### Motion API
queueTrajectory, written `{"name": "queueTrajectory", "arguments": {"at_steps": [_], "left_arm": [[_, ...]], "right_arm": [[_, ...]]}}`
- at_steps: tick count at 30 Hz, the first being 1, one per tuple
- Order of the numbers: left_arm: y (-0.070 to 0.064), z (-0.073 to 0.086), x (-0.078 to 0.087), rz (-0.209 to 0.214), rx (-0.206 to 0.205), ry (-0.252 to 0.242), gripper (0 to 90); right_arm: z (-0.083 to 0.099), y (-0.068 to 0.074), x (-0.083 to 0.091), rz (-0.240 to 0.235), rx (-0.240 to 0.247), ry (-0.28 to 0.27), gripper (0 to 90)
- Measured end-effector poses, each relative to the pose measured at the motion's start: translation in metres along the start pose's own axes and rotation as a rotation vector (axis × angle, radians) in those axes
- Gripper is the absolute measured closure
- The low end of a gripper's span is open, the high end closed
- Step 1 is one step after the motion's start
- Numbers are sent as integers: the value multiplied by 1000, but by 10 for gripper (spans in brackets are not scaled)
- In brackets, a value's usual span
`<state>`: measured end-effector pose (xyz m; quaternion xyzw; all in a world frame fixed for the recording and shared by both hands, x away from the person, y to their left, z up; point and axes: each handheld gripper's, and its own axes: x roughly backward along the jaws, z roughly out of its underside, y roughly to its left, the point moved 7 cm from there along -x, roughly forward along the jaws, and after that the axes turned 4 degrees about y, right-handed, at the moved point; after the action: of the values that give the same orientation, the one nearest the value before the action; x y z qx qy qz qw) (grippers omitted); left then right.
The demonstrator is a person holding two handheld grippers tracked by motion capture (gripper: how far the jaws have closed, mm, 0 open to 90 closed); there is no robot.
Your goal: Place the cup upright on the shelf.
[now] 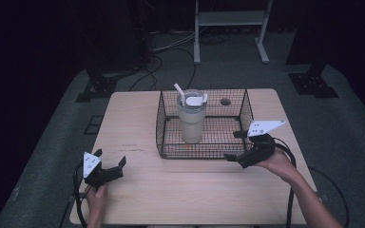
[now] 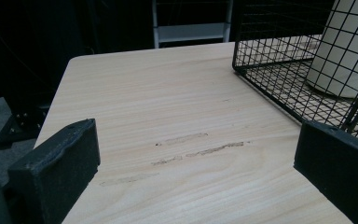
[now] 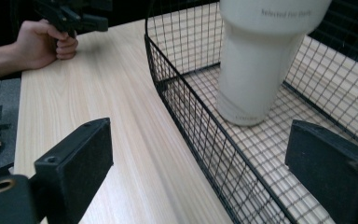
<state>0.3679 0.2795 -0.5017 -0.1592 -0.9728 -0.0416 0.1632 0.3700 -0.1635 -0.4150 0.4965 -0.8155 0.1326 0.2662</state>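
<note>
A pale wooden counter with rounded corners (image 1: 171,190) is standing on grey carpet in a dark room. A black wire-mesh basket (image 1: 164,128) is sitting on the far middle of the counter, open at the top. Inside it, toward its left half, a cream-coloured tall tumbler with a clear lid and a white straw (image 1: 191,116) is standing upright on the basket floor, the straw leaning to the left.

The right gripper (image 1: 235,145) is hovering at the basket's near right corner, its jaws standing wide apart with nothing between them; in the right gripper view one jaw is lying outside the basket wall (image 3: 191,126) and the other over the basket floor, with the tumbler (image 3: 256,65) beyond.

The left gripper (image 1: 110,156) is resting over the near left part of the counter, well apart from the basket, its jaws also spread wide and holding nothing. Faint scuff marks (image 2: 191,149) are showing on the wood between them.
</note>
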Motion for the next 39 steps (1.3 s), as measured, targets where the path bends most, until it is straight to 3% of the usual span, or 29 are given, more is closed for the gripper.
{"name": "queueTrajectory", "arguments": {"at_steps": [16, 30, 39], "left_arm": [[-1, 0, 0, -4, -8, 4, 0], [-1, 0, 0, -5, -5, 8, 0], [-1, 0, 0, -7, -5, 9, 0]], "right_arm": [[27, 0, 8, 34, -18, -2, 70], [51, 7, 17, 29, -33, -8, 70], [64, 4, 23, 43, -51, -7, 70]]}}
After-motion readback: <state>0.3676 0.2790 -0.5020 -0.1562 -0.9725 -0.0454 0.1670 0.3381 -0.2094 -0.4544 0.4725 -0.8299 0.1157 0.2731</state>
